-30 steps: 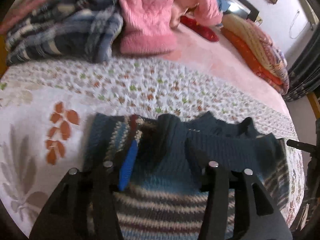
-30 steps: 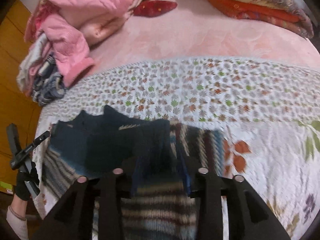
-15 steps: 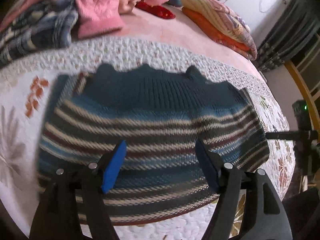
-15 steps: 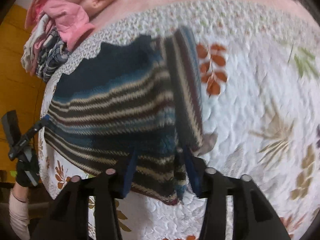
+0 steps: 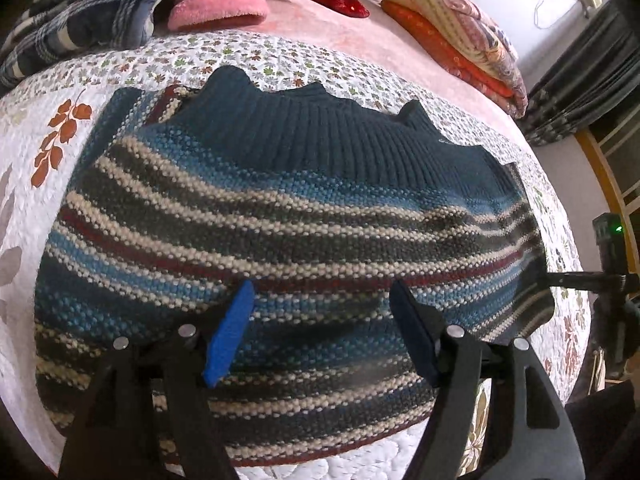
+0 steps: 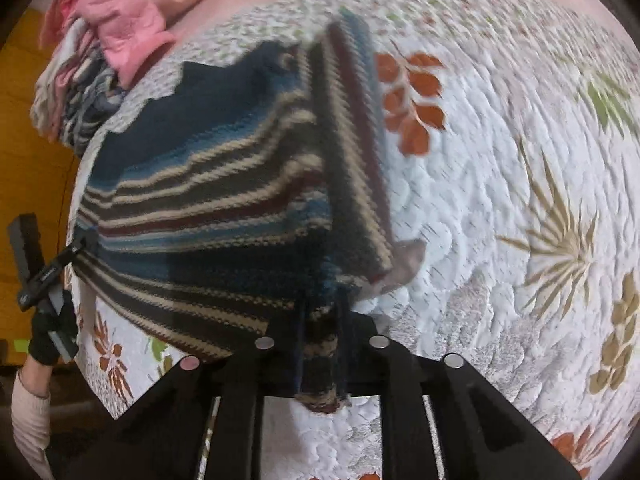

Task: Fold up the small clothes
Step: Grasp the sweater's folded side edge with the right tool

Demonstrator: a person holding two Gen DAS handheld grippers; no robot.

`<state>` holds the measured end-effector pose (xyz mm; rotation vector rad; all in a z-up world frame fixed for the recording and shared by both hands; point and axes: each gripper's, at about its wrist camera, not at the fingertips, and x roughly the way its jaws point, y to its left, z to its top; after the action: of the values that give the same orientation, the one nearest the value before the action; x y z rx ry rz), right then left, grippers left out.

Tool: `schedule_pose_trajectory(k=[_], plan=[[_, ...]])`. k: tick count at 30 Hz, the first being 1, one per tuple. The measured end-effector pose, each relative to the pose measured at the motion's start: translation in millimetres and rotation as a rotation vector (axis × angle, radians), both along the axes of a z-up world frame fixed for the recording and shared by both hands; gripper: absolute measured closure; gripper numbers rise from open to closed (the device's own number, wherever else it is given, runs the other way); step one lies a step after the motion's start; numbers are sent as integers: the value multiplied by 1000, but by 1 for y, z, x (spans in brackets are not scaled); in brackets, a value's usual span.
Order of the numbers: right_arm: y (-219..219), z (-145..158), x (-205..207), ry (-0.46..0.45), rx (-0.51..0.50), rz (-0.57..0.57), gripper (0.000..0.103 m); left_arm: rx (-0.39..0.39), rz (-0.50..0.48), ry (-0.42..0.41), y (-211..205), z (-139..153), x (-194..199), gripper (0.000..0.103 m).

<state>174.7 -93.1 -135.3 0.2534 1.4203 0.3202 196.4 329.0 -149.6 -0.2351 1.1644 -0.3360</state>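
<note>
Left gripper [image 5: 322, 322] spread wide, empty, above striped sweater [image 5: 280, 216] flat on floral quilt [image 5: 48, 128].

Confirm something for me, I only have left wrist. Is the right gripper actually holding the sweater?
Observer: Yes. The right gripper is shut on the striped sweater, with hem fabric pinched between its fingers.
Operator: Where on the hem?
Observer: At the near corner, just below the end of a striped strip, probably a sleeve, that runs along that side of the sweater.
</note>
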Motion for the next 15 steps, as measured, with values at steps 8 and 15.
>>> schedule_pose_trajectory(k=[8,15], plan=[[-19,27,14,-62,59,-87,31,-57,24,-22,-8,17,0,27],[-20,-10,26,16,168,-106,26,-42,15,-20,-10,12,4,26]])
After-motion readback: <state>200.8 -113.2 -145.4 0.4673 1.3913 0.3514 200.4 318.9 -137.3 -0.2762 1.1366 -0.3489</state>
